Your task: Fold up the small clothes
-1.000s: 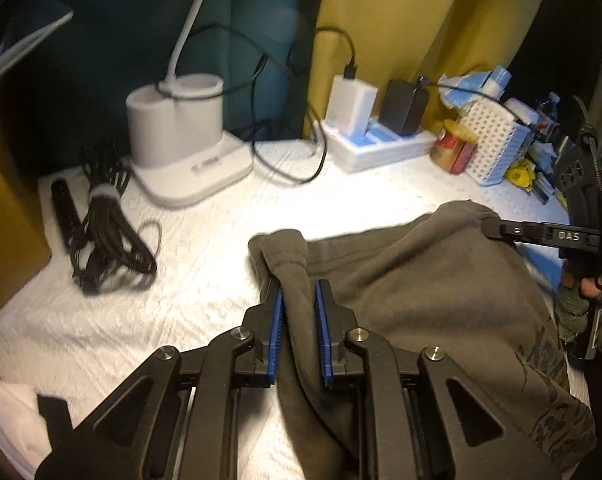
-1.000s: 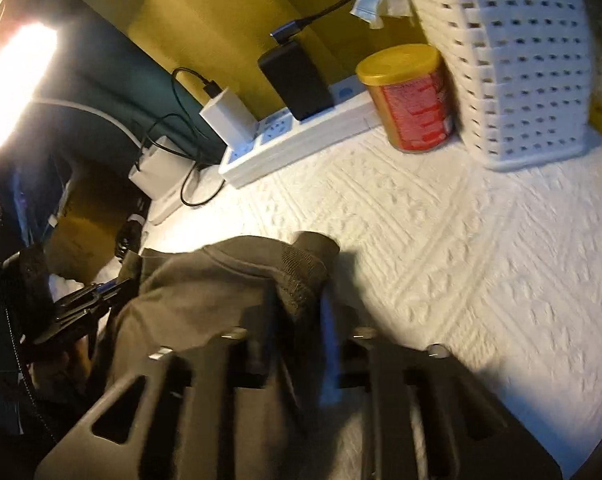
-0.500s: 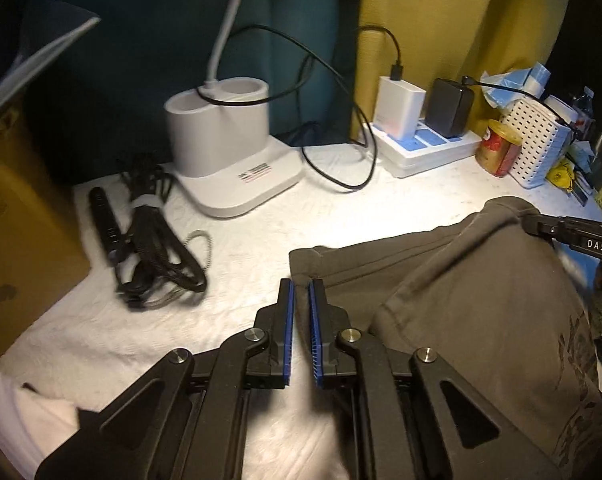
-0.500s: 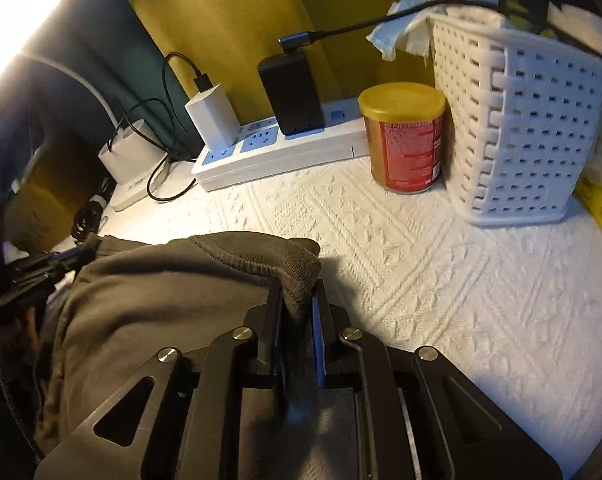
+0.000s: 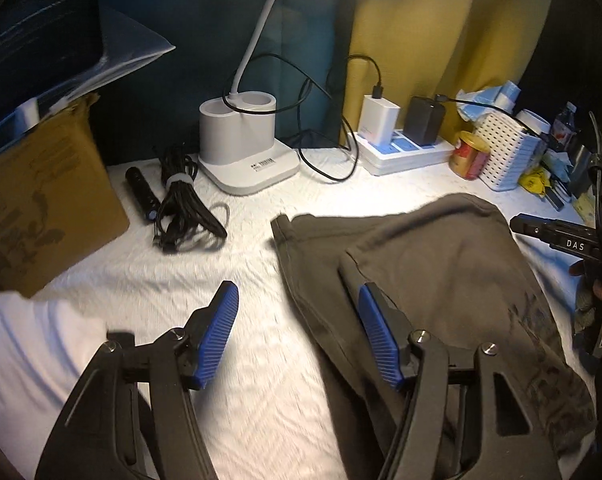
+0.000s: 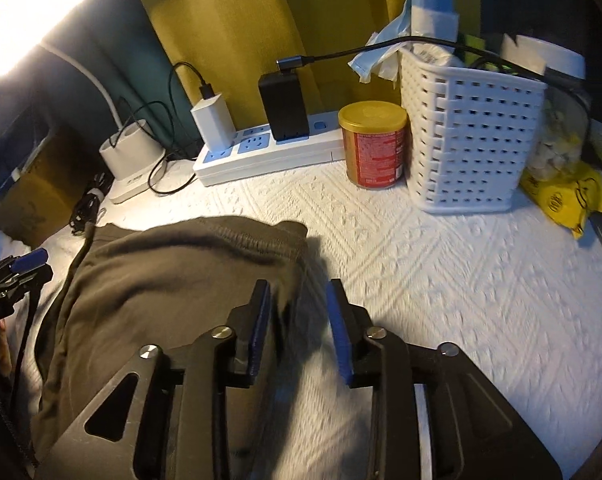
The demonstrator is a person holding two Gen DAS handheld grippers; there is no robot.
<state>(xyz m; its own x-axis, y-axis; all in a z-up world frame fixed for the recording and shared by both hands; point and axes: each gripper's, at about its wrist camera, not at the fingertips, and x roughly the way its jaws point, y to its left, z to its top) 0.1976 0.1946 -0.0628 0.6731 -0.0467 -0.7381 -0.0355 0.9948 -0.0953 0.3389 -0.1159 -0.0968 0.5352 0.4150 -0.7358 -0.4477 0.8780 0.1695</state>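
An olive-brown garment (image 5: 433, 280) lies folded over on the white textured cloth (image 5: 229, 400); it also shows in the right wrist view (image 6: 161, 280). My left gripper (image 5: 299, 300) is open and empty, its right finger over the garment's left edge, its left finger over bare cloth. My right gripper (image 6: 299, 292) is open and empty at the garment's right corner, with the hem (image 6: 285, 248) just ahead of the left finger. The right gripper also shows in the left wrist view (image 5: 561, 236) at the garment's far right.
A white lamp base (image 5: 245, 148), a bundled black cable (image 5: 181, 208), a power strip with chargers (image 6: 269, 144), a red can (image 6: 375, 146) and a white basket (image 6: 469, 140) line the back. A cardboard box (image 5: 41, 208) stands left; white fabric (image 5: 33, 352) lies near left.
Both grippers have opened and let go of the garment, which now lies flat. Both have drawn back a little.
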